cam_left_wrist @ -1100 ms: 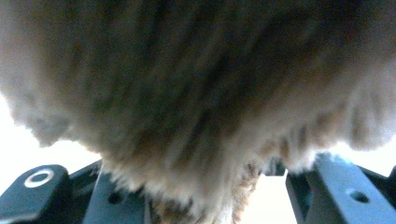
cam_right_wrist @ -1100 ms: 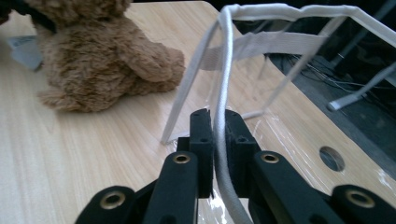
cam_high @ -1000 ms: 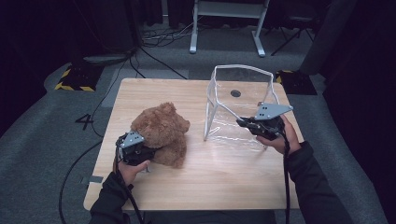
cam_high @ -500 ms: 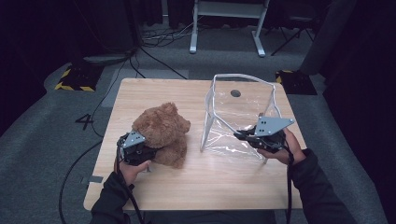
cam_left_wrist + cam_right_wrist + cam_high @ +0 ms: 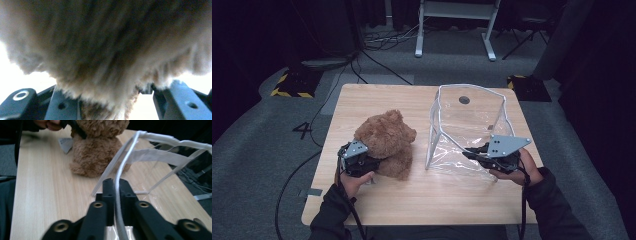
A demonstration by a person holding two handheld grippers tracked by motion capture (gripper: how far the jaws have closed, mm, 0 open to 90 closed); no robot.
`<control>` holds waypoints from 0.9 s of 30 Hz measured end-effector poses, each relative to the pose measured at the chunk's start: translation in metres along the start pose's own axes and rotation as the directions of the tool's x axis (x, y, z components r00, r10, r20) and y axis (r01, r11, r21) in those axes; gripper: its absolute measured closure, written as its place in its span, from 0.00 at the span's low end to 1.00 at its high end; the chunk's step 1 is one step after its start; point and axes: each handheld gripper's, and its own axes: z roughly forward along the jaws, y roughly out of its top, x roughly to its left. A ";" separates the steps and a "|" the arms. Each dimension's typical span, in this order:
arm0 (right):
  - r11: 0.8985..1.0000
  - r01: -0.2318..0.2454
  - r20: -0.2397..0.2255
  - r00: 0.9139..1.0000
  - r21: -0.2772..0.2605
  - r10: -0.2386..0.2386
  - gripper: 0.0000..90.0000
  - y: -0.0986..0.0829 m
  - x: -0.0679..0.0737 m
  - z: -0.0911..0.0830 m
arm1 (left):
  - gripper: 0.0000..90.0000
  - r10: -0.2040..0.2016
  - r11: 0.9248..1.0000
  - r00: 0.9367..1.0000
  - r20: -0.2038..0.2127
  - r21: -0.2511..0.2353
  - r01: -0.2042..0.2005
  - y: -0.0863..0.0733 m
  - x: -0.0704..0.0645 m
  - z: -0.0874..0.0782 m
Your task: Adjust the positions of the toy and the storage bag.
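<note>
A brown teddy bear (image 5: 386,139) sits on the wooden table (image 5: 377,100), left of centre. My left gripper (image 5: 371,163) presses into its back, and brown fur (image 5: 105,50) bulges between the spread jaws, hiding their tips. A clear plastic bag (image 5: 467,120) with white trim stands open to the right of the bear. My right gripper (image 5: 469,154) is shut on the bag's white rim cord (image 5: 117,195) at its near edge. The right gripper view looks past that cord to the bear (image 5: 97,155) and the other hand (image 5: 47,123).
A small white label (image 5: 65,144) lies on the table beside the bear. A dark round hole (image 5: 464,100) in the tabletop shows through the bag. Grey floor, cables and a white frame's legs (image 5: 452,30) lie beyond the far edge.
My right gripper has drawn the bag's near rim toward the person and lower. The bear and my left gripper have stayed put.
</note>
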 end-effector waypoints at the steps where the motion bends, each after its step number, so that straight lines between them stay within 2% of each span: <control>1: 1.000 -0.009 0.010 1.000 -0.016 0.009 0.86 0.000 0.000 -0.002 | 0.63 0.001 1.000 1.000 0.001 -0.001 -0.001 0.000 0.000 0.000; 3: 0.999 -0.022 0.011 1.000 -0.031 0.022 0.82 0.000 -0.001 -0.007 | 0.63 0.001 1.000 1.000 0.006 -0.001 -0.001 0.000 0.000 0.000; 10: 0.998 -0.047 0.060 0.997 -0.052 0.050 0.66 -0.005 -0.005 -0.032 | 0.62 0.006 1.000 1.000 0.003 0.000 -0.006 0.000 0.000 0.000; 13: 0.998 -0.049 0.070 0.996 -0.050 0.052 0.64 -0.006 -0.007 -0.038 | 0.62 0.001 1.000 1.000 0.004 0.000 -0.001 0.000 -0.001 0.000; 15: 0.998 -0.050 0.109 0.993 -0.044 0.055 0.60 -0.007 -0.010 -0.047 | 0.62 0.003 1.000 1.000 0.006 0.000 -0.003 0.000 -0.001 0.000; 20: 0.996 -0.071 0.153 0.985 -0.060 0.080 0.58 -0.010 -0.017 -0.058 | 0.62 0.004 1.000 1.000 0.007 0.000 -0.004 0.000 -0.001 0.000; 23: 0.993 -0.104 0.218 0.969 -0.058 0.115 0.56 -0.015 -0.029 -0.067 | 0.62 0.006 1.000 1.000 0.010 -0.002 -0.006 0.000 -0.001 0.000; 25: 0.991 -0.120 0.238 0.962 -0.060 0.131 0.55 -0.018 -0.033 -0.070 | 0.62 0.007 1.000 1.000 0.010 -0.001 -0.007 0.000 -0.001 0.000; 26: 0.991 -0.120 0.238 0.962 -0.060 0.131 0.55 -0.018 -0.033 -0.070 | 0.62 0.007 1.000 1.000 0.010 -0.001 -0.007 0.000 -0.001 0.000; 27: 0.988 -0.140 0.271 0.950 -0.061 0.152 0.53 -0.023 -0.040 -0.073 | 0.62 0.008 1.000 1.000 0.010 -0.001 -0.008 0.000 -0.001 0.000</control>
